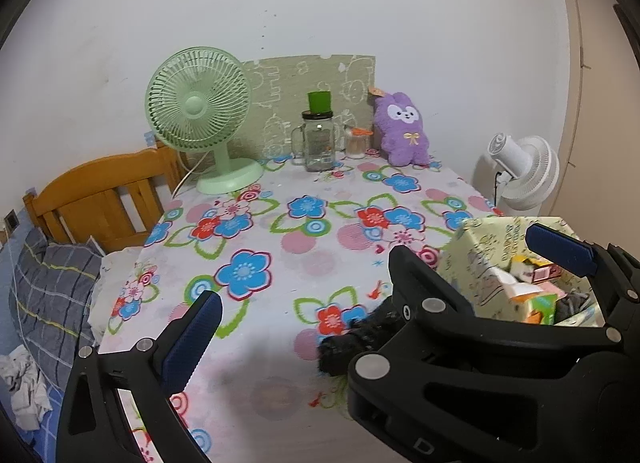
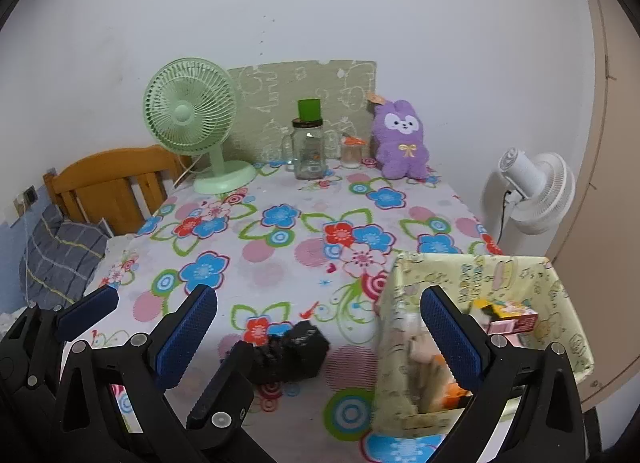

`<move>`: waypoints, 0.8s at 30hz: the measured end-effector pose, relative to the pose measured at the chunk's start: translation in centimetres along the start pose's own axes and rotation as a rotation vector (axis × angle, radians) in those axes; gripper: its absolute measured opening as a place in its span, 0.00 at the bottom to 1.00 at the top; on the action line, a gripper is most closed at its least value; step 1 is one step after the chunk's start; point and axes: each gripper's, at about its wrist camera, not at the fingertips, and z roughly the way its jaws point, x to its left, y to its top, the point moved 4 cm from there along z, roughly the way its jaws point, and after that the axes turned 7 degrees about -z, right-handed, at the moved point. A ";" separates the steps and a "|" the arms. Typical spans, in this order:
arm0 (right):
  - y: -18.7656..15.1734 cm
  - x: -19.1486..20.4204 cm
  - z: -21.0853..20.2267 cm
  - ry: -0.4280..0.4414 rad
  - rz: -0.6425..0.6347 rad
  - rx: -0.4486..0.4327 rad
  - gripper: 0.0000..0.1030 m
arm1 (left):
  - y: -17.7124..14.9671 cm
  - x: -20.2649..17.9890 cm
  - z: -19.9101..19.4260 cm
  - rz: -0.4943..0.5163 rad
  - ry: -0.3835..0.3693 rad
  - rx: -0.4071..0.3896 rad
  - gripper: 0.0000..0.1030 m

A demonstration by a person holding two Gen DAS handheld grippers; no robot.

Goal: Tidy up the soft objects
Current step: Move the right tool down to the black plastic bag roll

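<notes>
A purple plush bunny (image 1: pixel 402 131) leans upright at the far right end of the flowered table; it also shows in the right wrist view (image 2: pixel 400 141). A black fuzzy soft item (image 2: pixel 294 351) lies on the cloth near the front edge, left of a pale yellow patterned box (image 2: pixel 476 275) that holds several small packets. In the left wrist view this item (image 1: pixel 356 339) is partly hidden behind the right gripper's body. My left gripper (image 1: pixel 304 291) is open and empty above the near table. My right gripper (image 2: pixel 320 331) is open and empty, one finger over the box.
A green desk fan (image 1: pixel 200 111), a glass mug jar (image 1: pixel 318 141) with a green cup on top and a small jar (image 1: pixel 356 143) stand at the far end. A white floor fan (image 1: pixel 520 171) stands right of the table. A wooden bed frame (image 1: pixel 100 199) and bedding are on the left.
</notes>
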 end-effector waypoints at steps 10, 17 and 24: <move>-0.8 2.6 1.8 0.049 0.005 0.036 1.00 | -0.9 2.7 1.3 -0.027 0.029 0.030 1.00; -1.7 3.9 4.0 0.063 -0.008 0.090 1.00 | -2.1 4.3 3.1 -0.045 0.049 0.079 1.00; -3.2 4.7 6.5 0.083 0.009 0.172 1.00 | -3.4 5.3 5.2 -0.057 0.060 0.140 1.00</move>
